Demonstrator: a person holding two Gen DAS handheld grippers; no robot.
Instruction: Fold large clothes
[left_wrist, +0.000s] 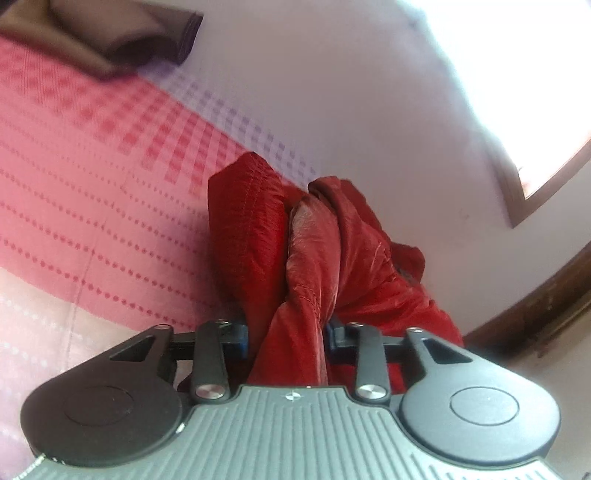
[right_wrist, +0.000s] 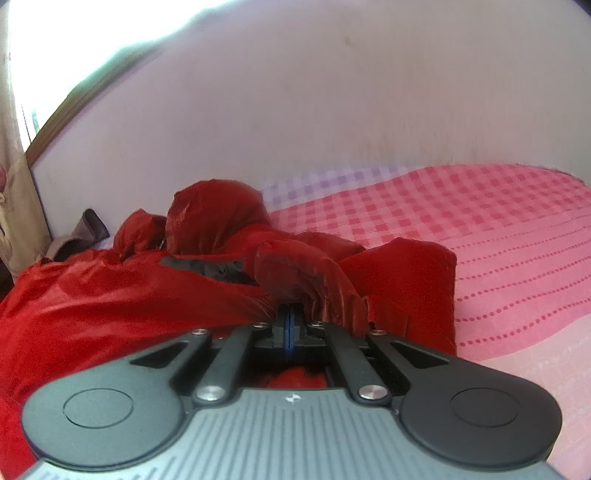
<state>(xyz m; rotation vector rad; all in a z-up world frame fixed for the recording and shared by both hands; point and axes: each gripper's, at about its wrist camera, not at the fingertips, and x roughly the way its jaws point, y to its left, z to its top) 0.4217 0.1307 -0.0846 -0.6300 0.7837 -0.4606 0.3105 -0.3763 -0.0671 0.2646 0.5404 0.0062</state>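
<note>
A shiny red padded jacket hangs bunched in front of my left gripper, whose blue-padded jaws are closed on a thick fold of it. In the right wrist view the same red jacket lies crumpled over the bed, its hood up at the back and a dark lining showing. My right gripper has its jaws pressed together on a fold of the jacket that drapes over the fingertips.
The bed has a pink checked and dotted cover. A pale wall runs behind it. A brown pillow lies at the far end. A wooden window frame and a curtain stand at the side.
</note>
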